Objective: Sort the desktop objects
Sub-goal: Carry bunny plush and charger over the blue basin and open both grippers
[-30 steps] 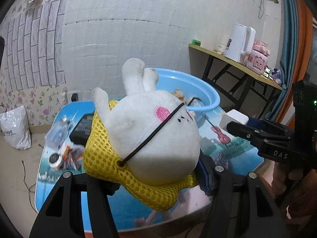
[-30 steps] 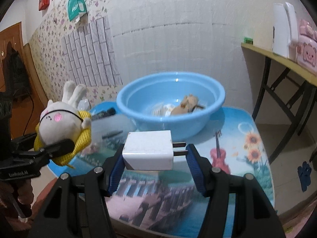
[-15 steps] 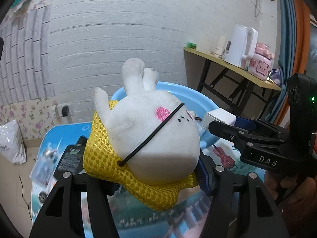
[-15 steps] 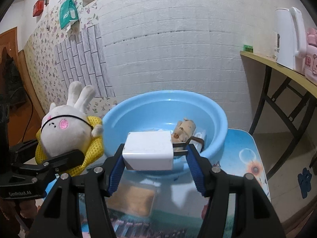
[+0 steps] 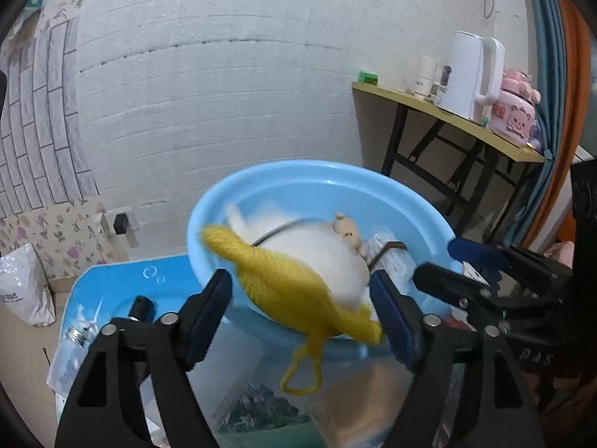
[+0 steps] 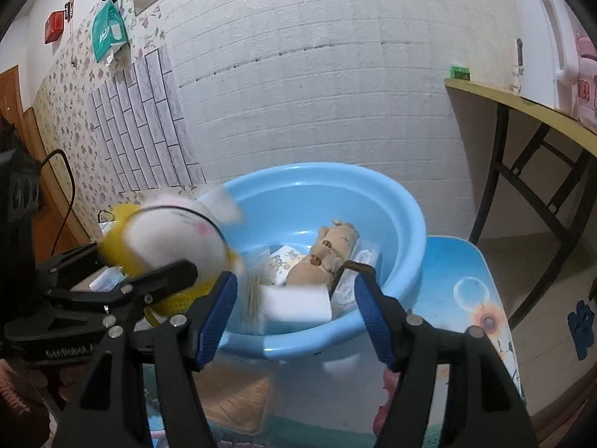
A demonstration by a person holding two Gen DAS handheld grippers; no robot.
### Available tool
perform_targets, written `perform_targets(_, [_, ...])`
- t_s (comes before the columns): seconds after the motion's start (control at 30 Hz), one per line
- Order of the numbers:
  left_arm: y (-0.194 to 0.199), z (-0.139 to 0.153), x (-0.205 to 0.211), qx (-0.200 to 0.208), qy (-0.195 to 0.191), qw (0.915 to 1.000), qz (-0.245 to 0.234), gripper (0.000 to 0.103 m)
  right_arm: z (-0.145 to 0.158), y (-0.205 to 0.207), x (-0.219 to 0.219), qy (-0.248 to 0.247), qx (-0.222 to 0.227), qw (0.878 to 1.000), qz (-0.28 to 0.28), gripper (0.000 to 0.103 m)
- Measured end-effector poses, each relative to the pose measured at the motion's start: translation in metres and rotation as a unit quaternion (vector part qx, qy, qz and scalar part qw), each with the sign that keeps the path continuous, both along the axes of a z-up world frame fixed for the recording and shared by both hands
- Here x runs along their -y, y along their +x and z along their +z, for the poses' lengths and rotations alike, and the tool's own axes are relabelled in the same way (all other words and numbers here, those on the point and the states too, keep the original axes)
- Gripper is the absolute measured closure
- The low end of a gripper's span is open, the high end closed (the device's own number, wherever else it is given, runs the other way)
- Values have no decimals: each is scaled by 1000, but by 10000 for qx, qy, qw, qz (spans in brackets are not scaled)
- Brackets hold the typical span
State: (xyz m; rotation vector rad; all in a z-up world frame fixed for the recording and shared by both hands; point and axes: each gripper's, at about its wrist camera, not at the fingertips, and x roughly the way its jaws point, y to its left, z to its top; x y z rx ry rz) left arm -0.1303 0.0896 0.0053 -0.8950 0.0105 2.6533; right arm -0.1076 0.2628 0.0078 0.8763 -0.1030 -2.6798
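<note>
The white plush rabbit (image 5: 321, 257) in its yellow mesh (image 5: 294, 298) is blurred in mid-air, free of my open left gripper (image 5: 302, 298) and over the near rim of the blue basin (image 5: 298, 175). It also shows in the right wrist view (image 6: 175, 235). The white charger (image 6: 294, 302) is blurred between the open fingers of my right gripper (image 6: 294, 298), falling over the blue basin (image 6: 373, 194). A small tan bear (image 6: 332, 250) and packets lie inside the basin.
A small bottle (image 5: 74, 347) and a clear box (image 5: 354, 392) lie on the blue picture table (image 5: 108, 280). A side table with a white kettle (image 5: 470, 71) stands at the right. A brick wall is behind. A white bag (image 5: 22, 291) sits on the floor.
Both grippers moved up to the basin and opened. The rabbit and the charger left the fingers and are dropping toward the basin.
</note>
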Motion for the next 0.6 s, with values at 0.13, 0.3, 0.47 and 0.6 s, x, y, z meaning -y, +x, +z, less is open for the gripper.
perform_targets(0.13, [4,2,2,-46,6,10000,22,23,1,6,-1,16,-73,10000,34,35])
perform_targets(0.3, [15,-2,11,43,33,10000,80,23,0,13,-3,12,-54,10000,-22,34])
perform_targets(0.47, [31,-1,22,10,-5,9998,202,23,-6,20,-7,-1,117,9999,-83,34])
perform_targets(0.6, [45,0,35,-20,-31,9994,347,23,-11,26,-8,81,231,9994,-236,21])
